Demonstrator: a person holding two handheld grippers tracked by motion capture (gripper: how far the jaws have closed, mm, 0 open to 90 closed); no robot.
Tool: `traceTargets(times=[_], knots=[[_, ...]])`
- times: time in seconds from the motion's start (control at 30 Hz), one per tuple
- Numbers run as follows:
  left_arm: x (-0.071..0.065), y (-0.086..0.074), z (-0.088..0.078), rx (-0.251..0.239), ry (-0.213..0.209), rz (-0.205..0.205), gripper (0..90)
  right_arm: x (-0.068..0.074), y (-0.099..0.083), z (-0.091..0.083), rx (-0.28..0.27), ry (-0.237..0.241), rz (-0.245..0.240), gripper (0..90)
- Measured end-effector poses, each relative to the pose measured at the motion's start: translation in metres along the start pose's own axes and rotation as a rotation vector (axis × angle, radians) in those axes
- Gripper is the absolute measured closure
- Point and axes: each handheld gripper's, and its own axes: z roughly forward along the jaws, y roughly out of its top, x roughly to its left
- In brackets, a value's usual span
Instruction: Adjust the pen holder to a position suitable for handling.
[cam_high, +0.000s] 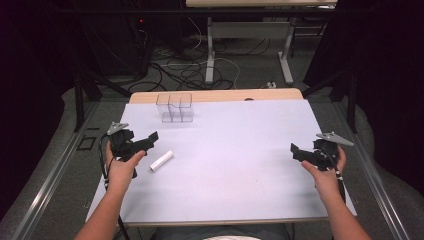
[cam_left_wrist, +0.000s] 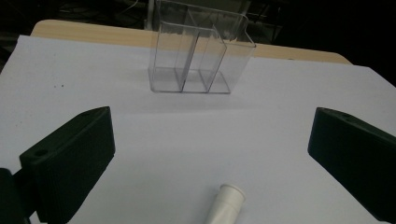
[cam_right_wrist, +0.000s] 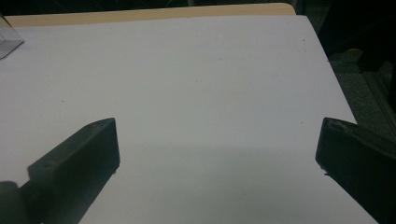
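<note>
High view: left tongs (cam_high: 145, 142) and right tongs (cam_high: 300, 151) both spread, empty; white tube (cam_high: 161, 161) lies just right of the left pair

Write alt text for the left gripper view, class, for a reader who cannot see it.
Two open black jaws of the left gripper frame a white tube lying on the white table. Farther back stands an empty clear plastic organiser with upright compartments.

From above the near edge we look forward and down over the whole table (cam_high: 240, 165). Both tongs cameras sit low and close to its surface, facing the far edge; each catches the clear compartment box (cam_left_wrist: 201, 51).
</note>
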Motion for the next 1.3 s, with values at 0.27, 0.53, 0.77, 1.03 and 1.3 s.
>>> traceTargets(times=[0.27, 0.53, 0.77, 1.03, 1.3], knots=[[-0.004, 0.023, 0.006, 0.013, -0.013, -0.034, 4.5, 0.001, -0.001, 0.000, 0.013, -0.002, -0.002, 0.0], [-0.010, 0.048, 0.013, 0.015, 0.008, -0.012, 7.7, 0.002, -0.002, 0.003, -0.015, -0.014, 0.017, 0.0], [-0.017, 0.065, 0.023, 0.036, 0.028, 0.045, 8.2, 0.002, -0.002, 0.000, 0.022, -0.005, 0.018, 0.0], [-0.025, 0.080, 0.036, 0.056, 0.055, 0.078, 12.4, 0.002, -0.003, 0.001, 0.020, -0.002, 0.021, 0.0], [-0.030, 0.095, 0.047, 0.071, 0.079, 0.098, 15.7, 0.001, -0.003, 0.001, 0.030, -0.001, 0.020, 0.0]])
